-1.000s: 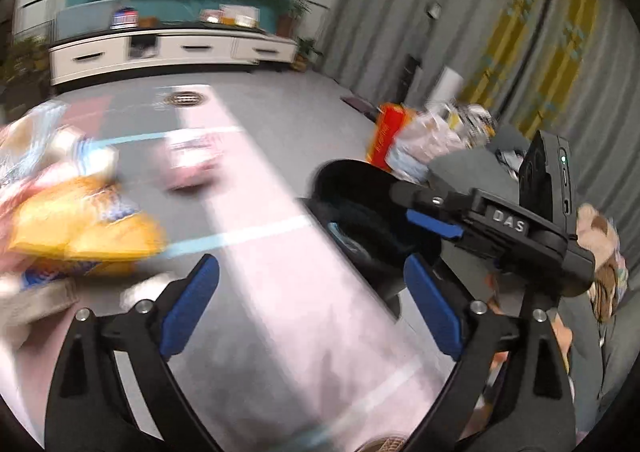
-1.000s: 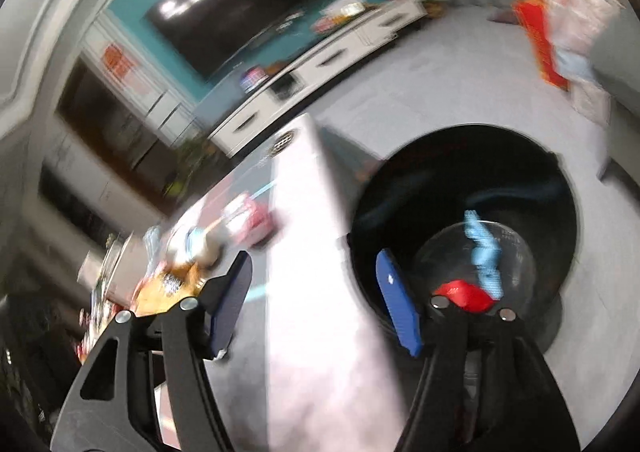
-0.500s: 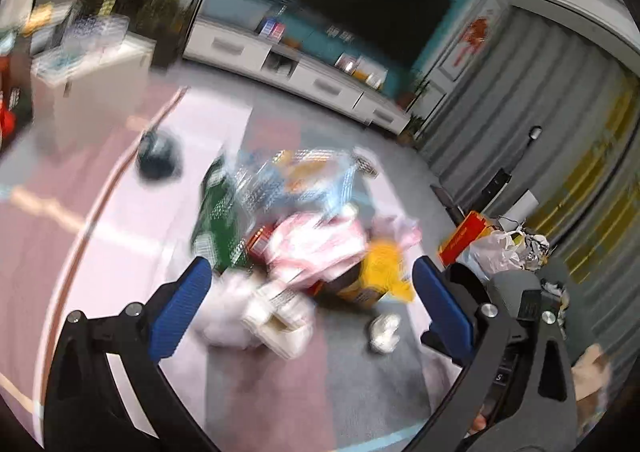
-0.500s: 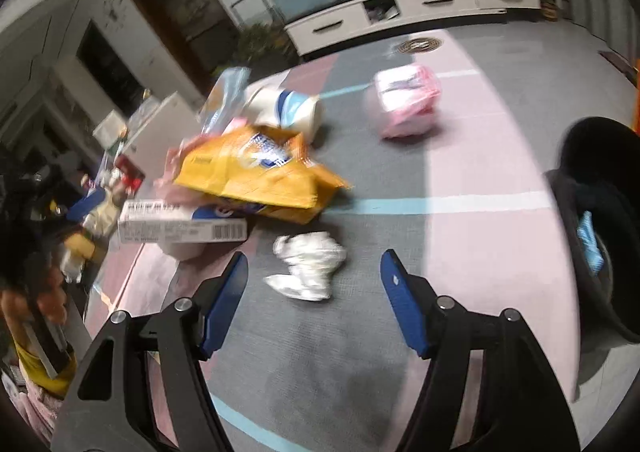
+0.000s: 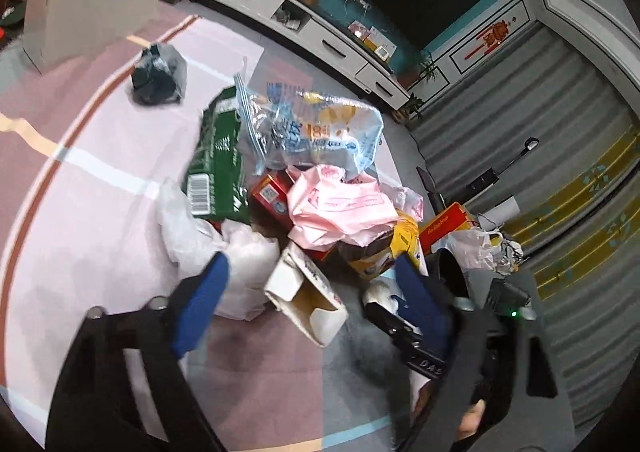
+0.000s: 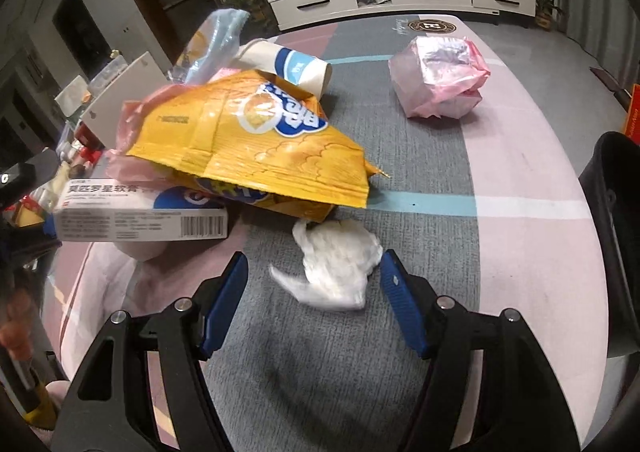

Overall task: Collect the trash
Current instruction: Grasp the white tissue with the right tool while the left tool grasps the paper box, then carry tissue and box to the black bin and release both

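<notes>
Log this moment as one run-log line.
left hand-held gripper: open, closing, over white box | right hand-held gripper: open, over crumpled tissue

So the floor is wearing a big soft rug (image 6: 520,156) in grey and pink blocks with pale blue stripes. Lying on it: a crumpled white tissue wad (image 6: 336,264), a yellow foil snack bag (image 6: 256,148) sitting on a white barcoded carton (image 6: 140,218), a balled-up pink plastic bag (image 6: 438,78), and a dark knotted plastic bag (image 5: 158,74) sitting well apart from the heap.
</notes>
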Tool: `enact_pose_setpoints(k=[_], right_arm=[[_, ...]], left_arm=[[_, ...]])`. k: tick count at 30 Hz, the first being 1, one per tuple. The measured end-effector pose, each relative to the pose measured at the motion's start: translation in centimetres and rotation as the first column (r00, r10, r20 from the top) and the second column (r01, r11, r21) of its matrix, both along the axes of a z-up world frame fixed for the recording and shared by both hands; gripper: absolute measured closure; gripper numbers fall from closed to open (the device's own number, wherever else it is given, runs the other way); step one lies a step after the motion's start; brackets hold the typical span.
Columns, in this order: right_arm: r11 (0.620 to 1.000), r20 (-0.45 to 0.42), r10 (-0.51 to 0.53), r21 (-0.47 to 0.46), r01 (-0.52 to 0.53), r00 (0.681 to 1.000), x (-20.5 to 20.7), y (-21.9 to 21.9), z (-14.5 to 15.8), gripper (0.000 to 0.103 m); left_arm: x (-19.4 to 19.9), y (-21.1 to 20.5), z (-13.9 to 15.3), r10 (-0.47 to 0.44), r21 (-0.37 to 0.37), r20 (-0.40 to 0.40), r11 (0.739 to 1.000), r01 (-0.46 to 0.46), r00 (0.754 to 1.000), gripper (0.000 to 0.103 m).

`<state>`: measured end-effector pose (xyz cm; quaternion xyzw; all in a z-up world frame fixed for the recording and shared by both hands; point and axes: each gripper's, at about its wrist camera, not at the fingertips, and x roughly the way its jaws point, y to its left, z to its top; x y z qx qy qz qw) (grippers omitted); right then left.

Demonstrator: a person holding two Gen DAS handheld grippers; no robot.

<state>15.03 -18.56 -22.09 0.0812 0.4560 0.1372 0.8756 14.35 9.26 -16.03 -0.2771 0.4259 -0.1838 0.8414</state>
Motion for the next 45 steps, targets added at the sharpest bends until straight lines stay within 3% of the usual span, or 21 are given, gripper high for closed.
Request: enact_pose_setpoints(k=[4,6,7,11,15,20,27,34,40,45], right_arm=[[1.0,0.004,0.001,-0.017,0.0,1.0,0.0,0.1,-0.2,0.035],[1.0,0.008,-0.004,-0.026,0.004,1.0,0.0,0.0,-0.3,0.035],[1.0,0.012,-0.005,-0.026,0.005,1.0,0.1,0.1,-0.3,0.037],[1.0,0.009,-0.006,-0.006,0.007,1.0,0.0,-0.3,-0.4,0.068],[1.0,0.004,-0.011,0.026,0.01,1.0,-0.4,-1.1,-0.4,0.077],[0.997,0.003,0.021,0.069,-0.021,1.0,-1.8,-1.9,0.3,0.077],[0.992,0.03,0.023,0.126,-0.026,0.999,-4.0,-4.0,2.1,0.077],[0.969,0.095,0.038,0.241,-0.06,0.995,-6.2,-6.7,4.9,0.077],[0.954,0.115,-0.115,0.291,0.077,0.987,-6.7,-11.9,5.5,0.077],[0.927,0.151,-0.282,0.3,0.228,0.948,-7.9,-17.2,6.2,0.077]], left_arm=[[0.1,-0.1,-0.5,0.02,-0.007,-0.028,1.0,-0.02,0.999,0.044],[0.0,-0.2,-0.5,0.016,-0.005,-0.028,1.0,-0.016,0.999,0.065],[-0.1,-0.3,-0.4,0.015,-0.002,-0.025,1.0,-0.015,1.0,0.069],[-1.1,-0.3,0.4,0.003,0.03,-0.002,1.0,-0.003,1.0,0.079],[-2.3,-0.2,1.2,-0.033,0.062,0.024,0.998,0.032,0.999,0.082],[-4.4,0.4,2.6,-0.062,0.086,0.069,0.995,0.056,0.996,0.084],[-6.2,-0.6,5.7,-0.087,0.065,0.154,0.995,0.078,0.984,0.084],[-7.3,-2.9,9.0,-0.136,0.022,0.23,0.991,0.134,0.964,0.084],[-5.5,-9.0,10.3,-0.214,0.046,0.241,0.977,0.209,0.946,0.084],[-3.6,-15.9,10.1,-0.288,0.085,0.244,0.958,0.275,0.926,0.084]])
